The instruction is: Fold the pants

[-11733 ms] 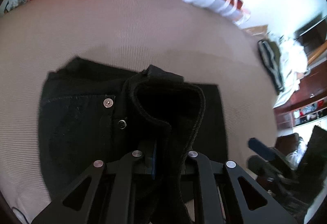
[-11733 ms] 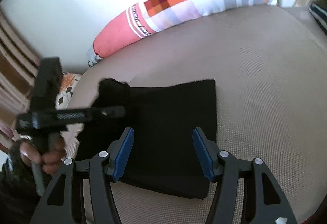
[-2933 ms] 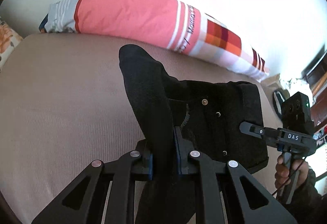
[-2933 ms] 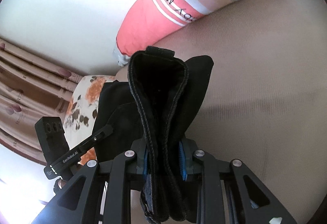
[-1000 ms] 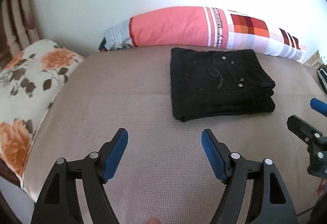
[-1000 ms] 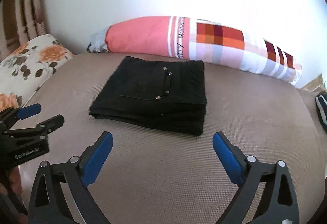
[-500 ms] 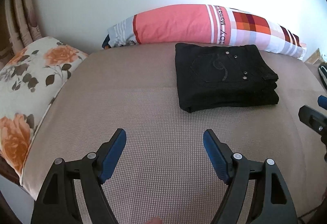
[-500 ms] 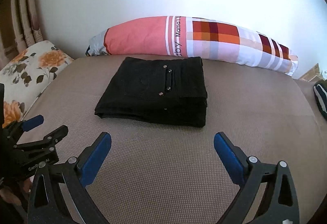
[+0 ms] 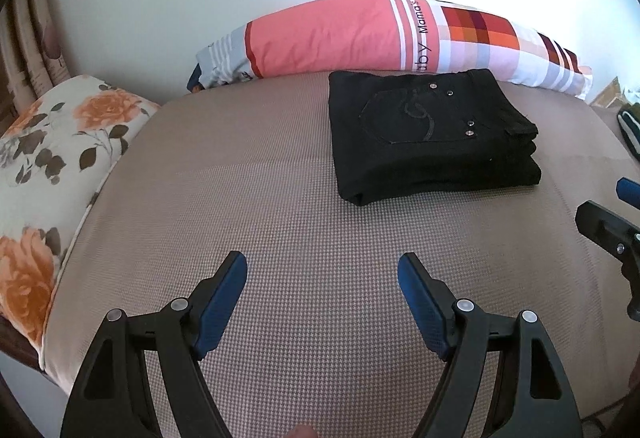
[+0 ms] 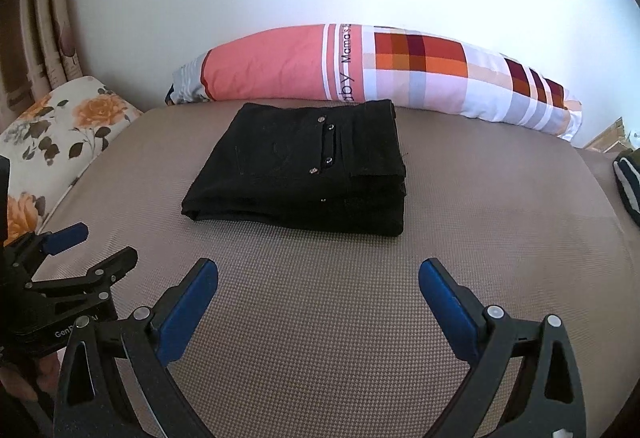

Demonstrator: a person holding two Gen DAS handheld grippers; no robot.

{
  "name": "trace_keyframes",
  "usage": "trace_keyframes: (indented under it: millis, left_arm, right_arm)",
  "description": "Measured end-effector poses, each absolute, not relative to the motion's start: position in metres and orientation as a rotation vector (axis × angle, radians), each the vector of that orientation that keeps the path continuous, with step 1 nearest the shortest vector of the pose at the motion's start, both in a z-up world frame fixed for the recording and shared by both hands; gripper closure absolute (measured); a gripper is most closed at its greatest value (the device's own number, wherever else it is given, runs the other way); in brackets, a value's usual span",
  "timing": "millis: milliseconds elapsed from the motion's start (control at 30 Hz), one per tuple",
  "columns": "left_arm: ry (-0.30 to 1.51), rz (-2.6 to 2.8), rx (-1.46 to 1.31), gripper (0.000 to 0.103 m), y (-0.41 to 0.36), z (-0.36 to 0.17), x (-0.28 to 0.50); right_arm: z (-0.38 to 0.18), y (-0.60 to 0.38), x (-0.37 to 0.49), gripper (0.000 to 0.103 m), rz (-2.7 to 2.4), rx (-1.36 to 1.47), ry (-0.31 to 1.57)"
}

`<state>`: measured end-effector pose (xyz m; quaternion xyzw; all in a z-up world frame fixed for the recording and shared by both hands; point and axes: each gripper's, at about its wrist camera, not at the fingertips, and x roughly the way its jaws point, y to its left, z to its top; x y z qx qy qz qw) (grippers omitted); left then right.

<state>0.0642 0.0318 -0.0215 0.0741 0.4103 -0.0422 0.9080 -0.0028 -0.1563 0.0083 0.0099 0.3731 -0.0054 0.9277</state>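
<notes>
The black pants [image 9: 428,134] lie folded in a neat rectangular stack on the beige mattress [image 9: 248,198], back pocket and rivets facing up; they also show in the right wrist view [image 10: 304,166]. My left gripper [image 9: 322,266] is open and empty, held back from the stack, near the front of the mattress. My right gripper [image 10: 318,272] is open and empty, also in front of the stack. Each gripper shows at the edge of the other's view: the right one at far right [image 9: 612,214], the left one at far left [image 10: 72,250].
A long pink and checked bolster [image 10: 360,74] lies behind the pants against the white wall. A floral pillow [image 9: 52,142] lies at the left edge. A dark striped garment [image 10: 628,182] lies at the far right. Curtains [image 10: 44,34] hang at the left.
Both grippers have drawn slightly further back and tilted, so the folded pants sit a little further off. The pants have not moved.
</notes>
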Motion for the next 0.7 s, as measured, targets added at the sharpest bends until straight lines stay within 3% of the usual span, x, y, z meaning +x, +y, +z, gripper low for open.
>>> trace_keyframes:
  millis: [700]
  left_arm:
    - [0.829,-0.064,0.199,0.025,0.0263,-0.0250,0.0592]
  right_arm:
    - [0.0009,-0.1593,-0.0013,0.003,-0.004,0.043,0.796]
